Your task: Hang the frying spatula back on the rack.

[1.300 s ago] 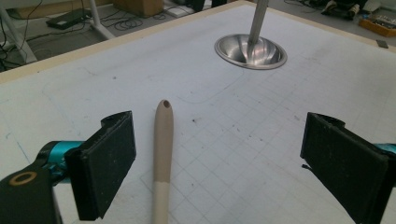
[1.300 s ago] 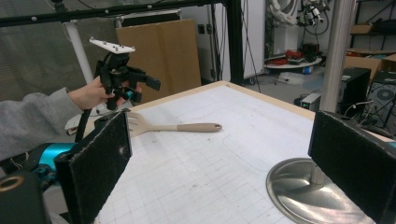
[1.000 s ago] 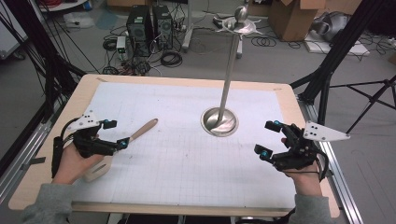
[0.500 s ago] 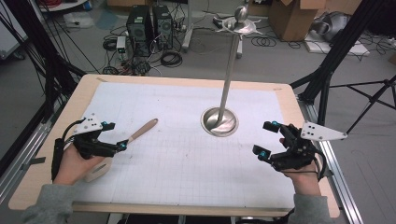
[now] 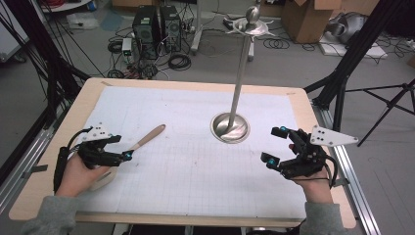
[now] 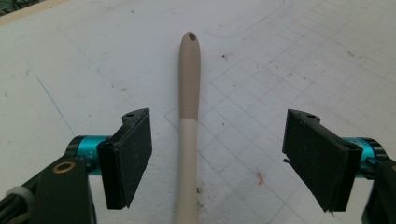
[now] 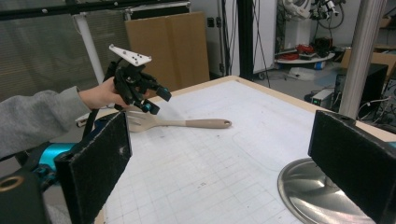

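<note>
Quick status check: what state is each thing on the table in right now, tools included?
Spatula: lying flat on the mat, ungripped, handle pointing away from the person.
Left tool: open, over the spatula, jaws either side of the handle, not touching.
Right tool: open, empty, near the stand's base.
Metal stand: upright on its round base.

we see little change over the last second. the black two-jaw left gripper (image 5: 119,148) with its grey three-cornered plate now sits a touch nearer the person than before, still above the broad end of the beige slotted spatula (image 5: 145,141). the black right gripper (image 5: 275,145) has crept slightly toward the left, its jaws as wide apart as they were.
</note>
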A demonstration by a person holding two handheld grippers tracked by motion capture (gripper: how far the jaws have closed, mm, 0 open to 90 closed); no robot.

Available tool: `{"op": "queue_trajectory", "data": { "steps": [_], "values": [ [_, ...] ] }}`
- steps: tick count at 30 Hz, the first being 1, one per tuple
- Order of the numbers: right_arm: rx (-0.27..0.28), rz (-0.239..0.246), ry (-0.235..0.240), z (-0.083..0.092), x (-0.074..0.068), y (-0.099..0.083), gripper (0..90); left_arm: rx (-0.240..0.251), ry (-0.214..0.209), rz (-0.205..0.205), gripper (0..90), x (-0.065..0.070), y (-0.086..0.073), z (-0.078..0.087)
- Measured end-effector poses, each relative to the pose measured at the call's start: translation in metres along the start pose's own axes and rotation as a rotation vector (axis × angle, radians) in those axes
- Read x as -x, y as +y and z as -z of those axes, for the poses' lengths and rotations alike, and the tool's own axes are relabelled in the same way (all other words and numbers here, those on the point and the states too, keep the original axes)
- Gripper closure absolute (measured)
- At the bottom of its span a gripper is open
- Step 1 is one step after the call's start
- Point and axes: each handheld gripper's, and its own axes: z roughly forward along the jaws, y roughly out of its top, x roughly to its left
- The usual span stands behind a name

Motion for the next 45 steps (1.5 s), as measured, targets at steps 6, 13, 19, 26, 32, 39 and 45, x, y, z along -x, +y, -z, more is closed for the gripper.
{"op": "queue_trajectory", "data": {
  "steps": [6,13,19,26,32,39,45],
  "values": [
    [0.004,-0.003,-0.004,0.002,0.0,0.0,4.8,-0.043,0.015,-0.013,31.0,0.002,0.003,-0.004],
    [0.008,-0.005,-0.008,0.004,-0.001,-0.001,4.8,-0.078,0.056,-0.019,35.3,0.001,0.002,-0.011],
    [0.01,-0.012,-0.007,0.005,-0.002,0.0,4.8,-0.111,0.078,-0.018,36.8,0.0,0.001,-0.016],
    [0.013,-0.006,-0.007,0.006,-0.002,0.0,4.8,-0.167,0.089,-0.013,41.0,-0.002,0.001,-0.023],
    [0.012,-0.004,-0.007,0.006,-0.002,-0.001,4.8,-0.214,0.094,-0.023,45.0,-0.002,0.002,-0.027],
    [0.011,-0.002,-0.008,0.006,-0.003,-0.001,4.8,-0.249,0.099,-0.025,48.9,-0.003,0.002,-0.031],
    [0.008,-0.003,-0.009,0.007,-0.003,-0.001,4.8,-0.268,0.1,-0.022,52.5,-0.004,0.001,-0.033]
  ]
}}
